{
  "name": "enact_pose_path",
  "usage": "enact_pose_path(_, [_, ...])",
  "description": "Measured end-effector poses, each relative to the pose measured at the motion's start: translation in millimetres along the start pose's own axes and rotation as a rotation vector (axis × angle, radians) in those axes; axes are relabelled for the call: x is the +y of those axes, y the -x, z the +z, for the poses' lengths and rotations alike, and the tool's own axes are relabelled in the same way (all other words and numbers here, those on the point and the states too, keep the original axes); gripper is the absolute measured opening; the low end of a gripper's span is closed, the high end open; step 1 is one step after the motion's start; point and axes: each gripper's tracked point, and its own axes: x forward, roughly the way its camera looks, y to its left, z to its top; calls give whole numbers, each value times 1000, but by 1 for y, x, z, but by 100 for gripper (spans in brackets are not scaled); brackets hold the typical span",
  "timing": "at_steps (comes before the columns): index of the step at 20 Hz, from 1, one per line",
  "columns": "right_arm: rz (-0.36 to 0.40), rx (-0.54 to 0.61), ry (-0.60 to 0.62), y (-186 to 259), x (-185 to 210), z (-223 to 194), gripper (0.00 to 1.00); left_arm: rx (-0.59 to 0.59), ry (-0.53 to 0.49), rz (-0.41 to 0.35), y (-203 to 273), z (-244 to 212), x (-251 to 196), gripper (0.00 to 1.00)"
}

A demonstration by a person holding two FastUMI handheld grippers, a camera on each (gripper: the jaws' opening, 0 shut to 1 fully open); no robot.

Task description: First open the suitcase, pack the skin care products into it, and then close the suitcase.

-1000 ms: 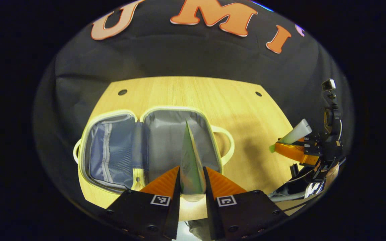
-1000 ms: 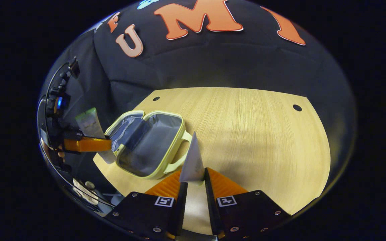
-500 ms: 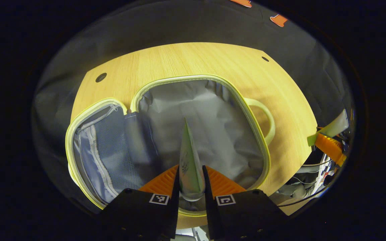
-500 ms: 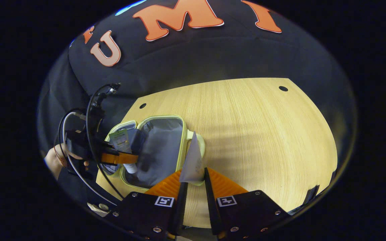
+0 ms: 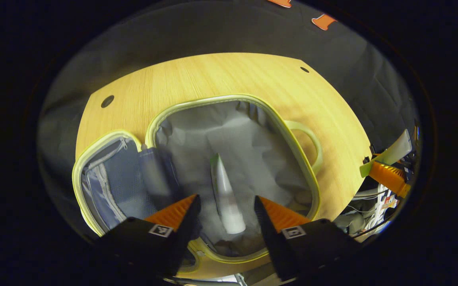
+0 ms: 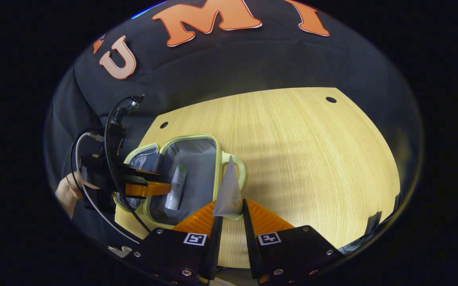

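Note:
The pale green suitcase (image 5: pixel 292 143) lies unzipped and flat on the wooden table, grey lining up; in the right gripper view the suitcase (image 6: pixel 216 167) sits left of centre. A white tube with a green end (image 5: pixel 225 194) lies loose in its right half, between and just beyond my left gripper's (image 5: pixel 224 204) open fingers. The same tube (image 6: pixel 176 186) shows beside the left gripper (image 6: pixel 153 186), held by a hand. My right gripper (image 6: pixel 229 210) is shut on a second pale tube (image 6: pixel 229 190), upright over the suitcase handle.
The round wooden table (image 6: pixel 312 159) stretches wide to the right of the suitcase, with small holes near its far edge. A mesh zip pocket (image 5: pixel 109 186) lines the suitcase's left half. Cables and gear (image 5: pixel 376 198) hang off the table's right edge.
My left gripper has opened and let go of the green-ended tube, which now lies in the suitcase's right half. The right gripper has barely moved with its tube.

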Motion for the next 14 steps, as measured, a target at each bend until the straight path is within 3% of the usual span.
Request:
enact_pose_path(2, [14, -4, 5, 1, 6, 7, 33, -38, 5, -1, 9, 5, -2, 100])
enact_pose_path(10, [75, 9, 121, 3, 34, 39, 33, -352, 57, 20, 66, 32, 23, 98])
enact_pose_path(14, [112, 12, 216, -2, 65, 57, 33, -506, 107, 108, 119, 20, 55, 98])
